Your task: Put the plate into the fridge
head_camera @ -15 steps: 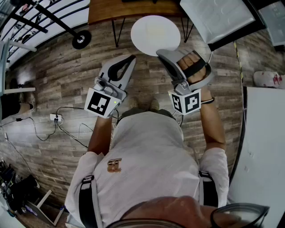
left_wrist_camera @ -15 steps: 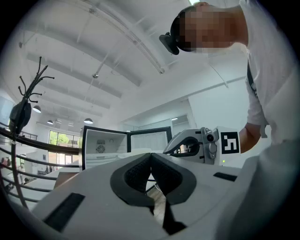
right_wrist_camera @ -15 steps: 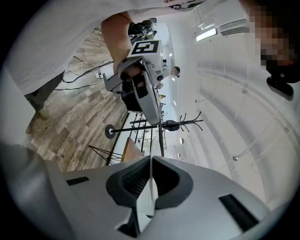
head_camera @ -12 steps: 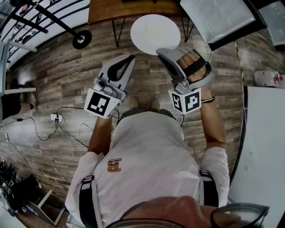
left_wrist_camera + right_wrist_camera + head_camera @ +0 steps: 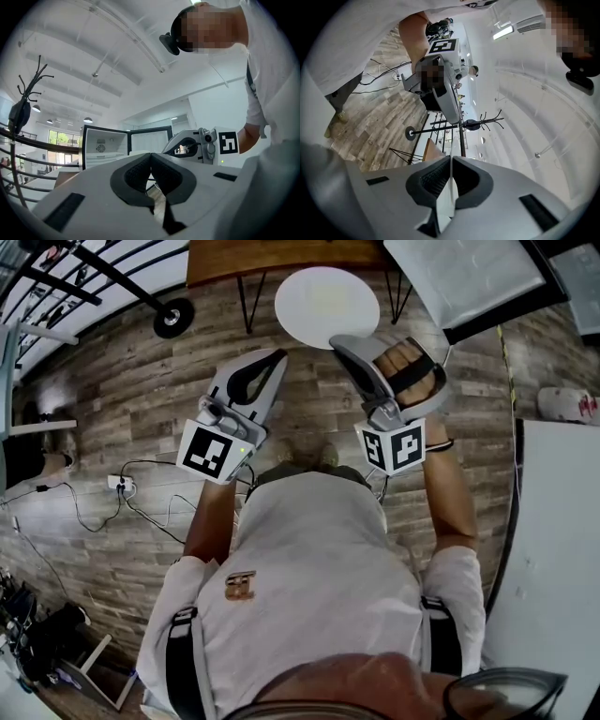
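A round white plate (image 5: pixel 326 306) hangs over the wood floor in front of me, and my right gripper (image 5: pixel 339 341) is shut on its near rim. The right gripper view shows the plate (image 5: pixel 450 190) edge-on, pinched between the dark pads (image 5: pixel 433 178). My left gripper (image 5: pixel 279 356) is to the left of the plate, apart from it, shut with nothing in it. In the left gripper view its pads (image 5: pixel 136 171) meet, and the fridge (image 5: pixel 105 147) stands ahead with its door open and white shelves inside. The fridge's open door (image 5: pixel 464 273) shows at the top right of the head view.
A wooden table (image 5: pixel 281 257) on thin black legs stands just beyond the plate. The round black base of a coat rack (image 5: pixel 175 318) is at the upper left. A white counter (image 5: pixel 553 549) runs along the right. Cables and a power strip (image 5: pixel 117 484) lie on the floor at the left.
Both grippers and the plate have shifted slightly forward, toward the table and fridge. The grip on the plate is unchanged.
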Motion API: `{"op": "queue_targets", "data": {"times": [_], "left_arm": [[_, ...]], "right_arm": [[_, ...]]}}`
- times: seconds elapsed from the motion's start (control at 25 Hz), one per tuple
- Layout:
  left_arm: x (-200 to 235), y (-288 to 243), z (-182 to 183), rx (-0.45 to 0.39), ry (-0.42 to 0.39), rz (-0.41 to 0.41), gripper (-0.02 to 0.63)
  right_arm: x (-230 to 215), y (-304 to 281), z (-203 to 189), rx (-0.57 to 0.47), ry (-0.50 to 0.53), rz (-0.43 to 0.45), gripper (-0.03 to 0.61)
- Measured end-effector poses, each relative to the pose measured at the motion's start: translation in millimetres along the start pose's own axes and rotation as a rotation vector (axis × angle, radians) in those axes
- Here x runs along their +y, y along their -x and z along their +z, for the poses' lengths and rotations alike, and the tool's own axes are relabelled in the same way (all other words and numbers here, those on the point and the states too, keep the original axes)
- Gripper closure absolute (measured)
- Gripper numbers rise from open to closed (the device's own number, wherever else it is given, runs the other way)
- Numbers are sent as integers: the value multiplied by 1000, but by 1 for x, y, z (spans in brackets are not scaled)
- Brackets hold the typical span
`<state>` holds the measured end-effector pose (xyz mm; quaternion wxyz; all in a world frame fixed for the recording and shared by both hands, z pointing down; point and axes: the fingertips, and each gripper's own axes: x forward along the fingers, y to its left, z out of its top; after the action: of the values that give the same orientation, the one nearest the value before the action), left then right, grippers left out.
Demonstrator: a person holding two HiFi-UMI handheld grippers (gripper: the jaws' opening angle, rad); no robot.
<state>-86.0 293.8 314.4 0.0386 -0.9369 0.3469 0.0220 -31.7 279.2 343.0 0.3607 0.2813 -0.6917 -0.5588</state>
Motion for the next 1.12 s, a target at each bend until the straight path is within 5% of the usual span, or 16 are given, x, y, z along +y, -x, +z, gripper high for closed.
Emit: {"op": "queue_targets", "data": {"times": [1.12], "left_arm": [[91,18,-14,-30,32,-102,595]], "right_arm": [[-17,-84,24,125,-1,-28,543]]}}
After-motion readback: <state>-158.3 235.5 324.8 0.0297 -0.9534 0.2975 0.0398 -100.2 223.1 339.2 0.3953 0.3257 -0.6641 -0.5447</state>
